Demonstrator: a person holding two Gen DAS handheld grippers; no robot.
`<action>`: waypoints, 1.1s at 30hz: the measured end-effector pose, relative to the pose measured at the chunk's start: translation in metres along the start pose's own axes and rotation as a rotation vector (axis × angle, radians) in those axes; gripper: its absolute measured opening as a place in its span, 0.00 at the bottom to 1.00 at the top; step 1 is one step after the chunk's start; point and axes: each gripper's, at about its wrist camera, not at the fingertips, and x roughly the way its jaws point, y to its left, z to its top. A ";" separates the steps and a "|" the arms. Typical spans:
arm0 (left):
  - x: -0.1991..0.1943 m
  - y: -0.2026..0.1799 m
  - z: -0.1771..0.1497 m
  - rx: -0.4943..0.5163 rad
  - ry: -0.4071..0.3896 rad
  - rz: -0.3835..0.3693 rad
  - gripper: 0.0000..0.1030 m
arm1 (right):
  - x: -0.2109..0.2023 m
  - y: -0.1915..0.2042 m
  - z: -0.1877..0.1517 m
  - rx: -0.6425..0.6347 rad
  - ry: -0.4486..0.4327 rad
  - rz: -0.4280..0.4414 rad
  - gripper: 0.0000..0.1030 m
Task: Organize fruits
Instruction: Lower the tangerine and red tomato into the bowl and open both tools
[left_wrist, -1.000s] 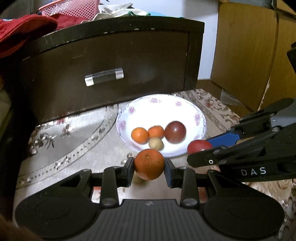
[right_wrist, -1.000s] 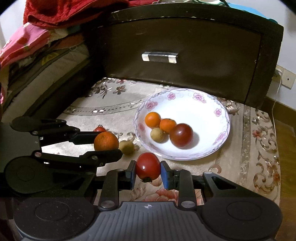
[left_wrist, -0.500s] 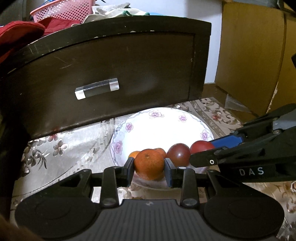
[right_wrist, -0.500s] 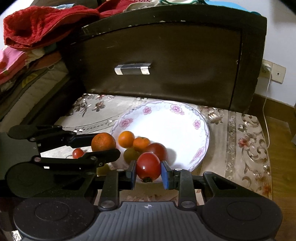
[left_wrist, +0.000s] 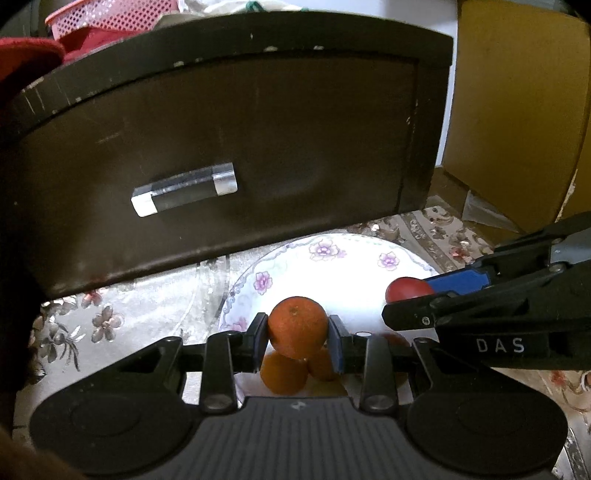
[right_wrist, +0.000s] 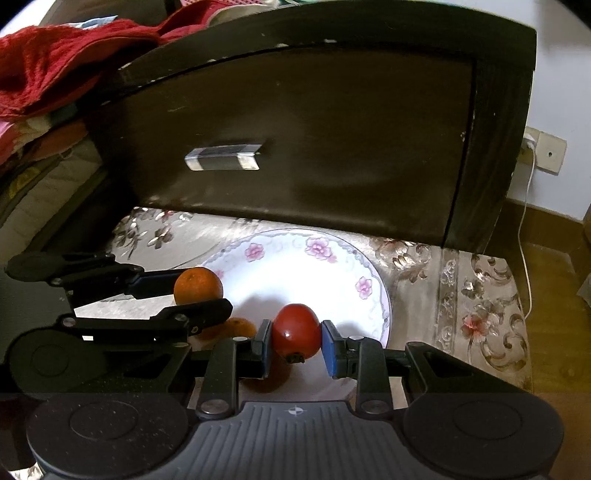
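My left gripper (left_wrist: 298, 338) is shut on an orange (left_wrist: 297, 326) and holds it above the white flowered plate (left_wrist: 325, 251). Two smaller oranges (left_wrist: 283, 373) lie on the plate just under it. My right gripper (right_wrist: 295, 341) is shut on a red tomato (right_wrist: 296, 331) over the same plate (right_wrist: 317, 247). In the right wrist view the left gripper (right_wrist: 201, 293) with its orange (right_wrist: 198, 285) is at the left. In the left wrist view the right gripper (left_wrist: 413, 295) with the tomato (left_wrist: 408, 288) is at the right.
A dark drawer front (left_wrist: 236, 155) with a clear handle (left_wrist: 184, 188) stands just behind the plate. A patterned cloth (right_wrist: 480, 288) covers the table. Red fabric (right_wrist: 48, 62) lies on top of the drawer at the left. A wall socket and cable (right_wrist: 532, 147) are at the right.
Both grippers have moved forward over the plate, each still holding its fruit. The fruits on the plate now lie under the grippers.
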 end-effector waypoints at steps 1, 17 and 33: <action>0.003 0.001 -0.001 -0.003 0.004 0.000 0.38 | 0.003 -0.001 0.000 0.003 0.004 -0.001 0.25; 0.023 0.008 -0.003 -0.022 0.036 0.014 0.38 | 0.033 -0.009 0.006 0.025 0.031 0.007 0.27; 0.019 0.007 -0.001 -0.025 0.046 0.026 0.39 | 0.035 -0.009 0.007 0.022 0.027 0.001 0.29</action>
